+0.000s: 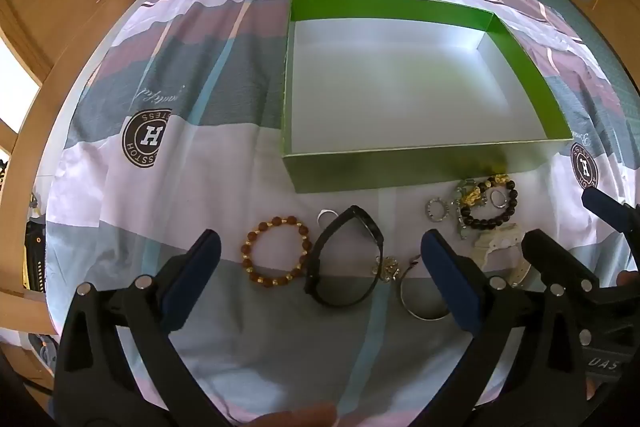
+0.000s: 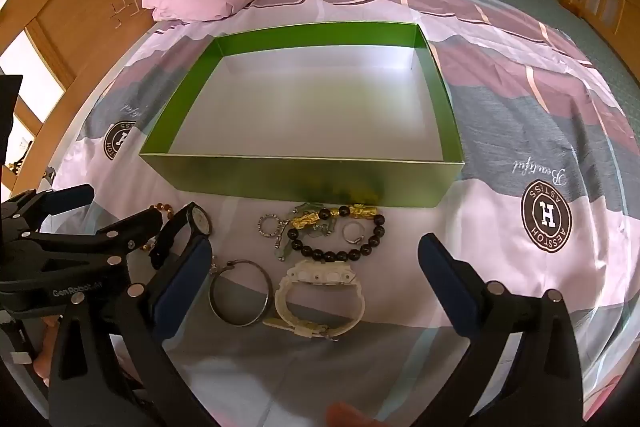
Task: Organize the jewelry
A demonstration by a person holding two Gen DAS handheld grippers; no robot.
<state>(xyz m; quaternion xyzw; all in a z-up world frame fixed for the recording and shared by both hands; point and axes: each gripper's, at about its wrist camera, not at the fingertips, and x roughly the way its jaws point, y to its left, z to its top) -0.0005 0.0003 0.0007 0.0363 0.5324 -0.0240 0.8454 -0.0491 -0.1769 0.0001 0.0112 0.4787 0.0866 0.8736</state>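
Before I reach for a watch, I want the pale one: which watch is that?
The white watch, lying between the right gripper's open fingers beside the silver bangle; the other watch is black.

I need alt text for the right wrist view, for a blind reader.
An empty green box sits on a patterned bedsheet, with jewelry in front: a white watch, a silver bangle and a dark bead bracelet. The right gripper hovers open above them.

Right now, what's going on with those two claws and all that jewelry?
Left gripper open, right gripper open, both empty. Green box empty; bracelets, watches, rings on the bedspread before it. Nothing blocking.
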